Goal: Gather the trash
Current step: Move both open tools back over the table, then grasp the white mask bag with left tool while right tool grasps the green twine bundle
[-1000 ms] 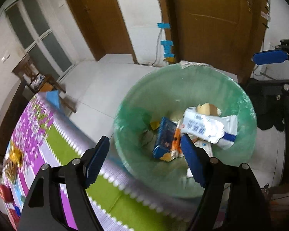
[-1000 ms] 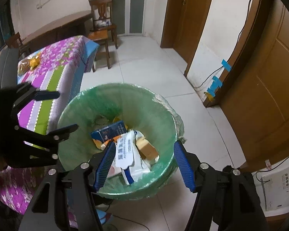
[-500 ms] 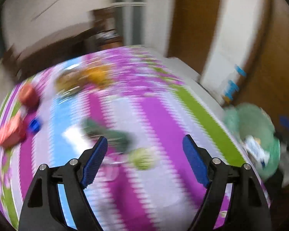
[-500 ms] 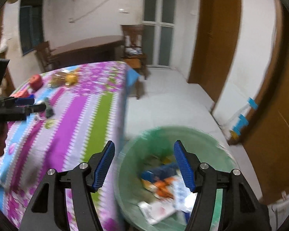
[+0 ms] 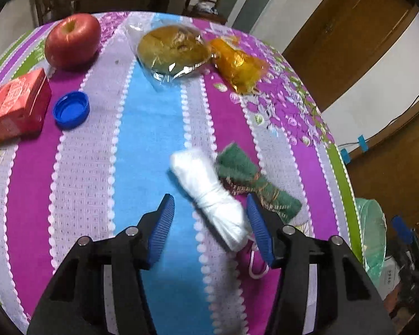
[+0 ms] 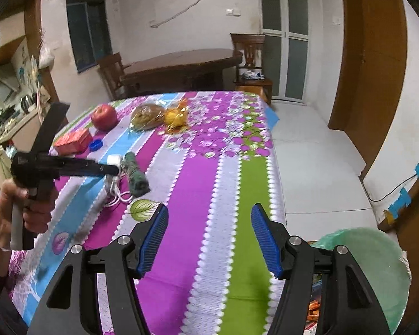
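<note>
Two fingers [image 5: 164,223] astride white bundle [image 5: 209,192], closing.

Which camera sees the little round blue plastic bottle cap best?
The left wrist view: the round blue plastic bottle cap lies big and sharp beside the red carton. The right wrist view shows it only far off, tiny.

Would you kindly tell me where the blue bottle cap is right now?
In the left wrist view the blue bottle cap lies on the tablecloth at upper left, just right of the red carton and below the apple.
</note>
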`<state>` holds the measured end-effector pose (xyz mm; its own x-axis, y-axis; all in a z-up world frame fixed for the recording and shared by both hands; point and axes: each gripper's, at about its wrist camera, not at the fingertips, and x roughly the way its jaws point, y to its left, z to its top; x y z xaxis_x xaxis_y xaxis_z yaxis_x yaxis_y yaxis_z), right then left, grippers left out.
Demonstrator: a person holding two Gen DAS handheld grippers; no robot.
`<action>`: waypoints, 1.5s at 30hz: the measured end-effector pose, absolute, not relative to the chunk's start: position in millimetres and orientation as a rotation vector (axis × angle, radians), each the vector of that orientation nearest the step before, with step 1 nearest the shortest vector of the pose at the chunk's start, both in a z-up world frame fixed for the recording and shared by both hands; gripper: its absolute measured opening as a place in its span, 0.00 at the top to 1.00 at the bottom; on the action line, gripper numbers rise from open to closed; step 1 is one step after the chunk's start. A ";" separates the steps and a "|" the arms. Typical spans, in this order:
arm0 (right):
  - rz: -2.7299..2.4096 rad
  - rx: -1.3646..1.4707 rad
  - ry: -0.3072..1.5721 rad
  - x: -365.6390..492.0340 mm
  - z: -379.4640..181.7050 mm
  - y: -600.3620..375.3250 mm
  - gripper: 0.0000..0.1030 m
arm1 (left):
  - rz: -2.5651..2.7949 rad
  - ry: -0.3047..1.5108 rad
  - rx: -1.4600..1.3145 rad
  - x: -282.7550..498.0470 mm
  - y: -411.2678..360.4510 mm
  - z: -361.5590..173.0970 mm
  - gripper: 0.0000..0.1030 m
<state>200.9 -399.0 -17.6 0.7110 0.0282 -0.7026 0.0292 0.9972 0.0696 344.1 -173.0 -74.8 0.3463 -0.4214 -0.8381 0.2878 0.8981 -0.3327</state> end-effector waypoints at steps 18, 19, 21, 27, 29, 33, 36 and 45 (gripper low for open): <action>0.135 0.021 0.826 247.5 -22.9 -350.0 0.38 | -0.454 1.040 -0.145 317.7 -122.7 -57.5 0.73; 0.151 0.012 0.830 252.5 -23.7 -344.7 0.38 | -0.448 1.021 -0.150 311.7 -112.3 -51.6 0.73; 0.191 0.001 0.847 265.2 -26.9 -333.1 0.38 | -0.438 0.999 -0.163 304.3 -94.0 -43.5 0.73; 0.297 -0.067 0.914 308.8 -49.5 -291.7 0.40 | -0.390 0.947 -0.156 288.1 -52.2 -27.1 0.73; 0.310 -0.098 0.943 321.9 -58.9 -280.1 0.47 | -0.385 0.938 -0.144 283.3 -46.2 -23.6 0.73; 0.296 -0.162 0.978 336.0 -74.5 -267.1 0.56 | -0.391 0.923 -0.143 279.4 -40.0 -18.8 0.73; 0.256 -0.200 0.972 335.7 -77.4 -266.4 0.80 | -0.388 0.913 -0.133 277.6 -40.2 -17.9 0.73; 0.226 -0.175 0.922 299.1 -59.7 -280.6 0.91 | -0.415 0.897 -0.078 266.4 -62.0 -18.9 0.73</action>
<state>299.1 -280.6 -59.7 0.5834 0.1176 -0.8036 -0.2667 0.9623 -0.0528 266.4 -62.0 -18.9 0.5500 -0.3825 -0.7424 0.3179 0.9179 -0.2375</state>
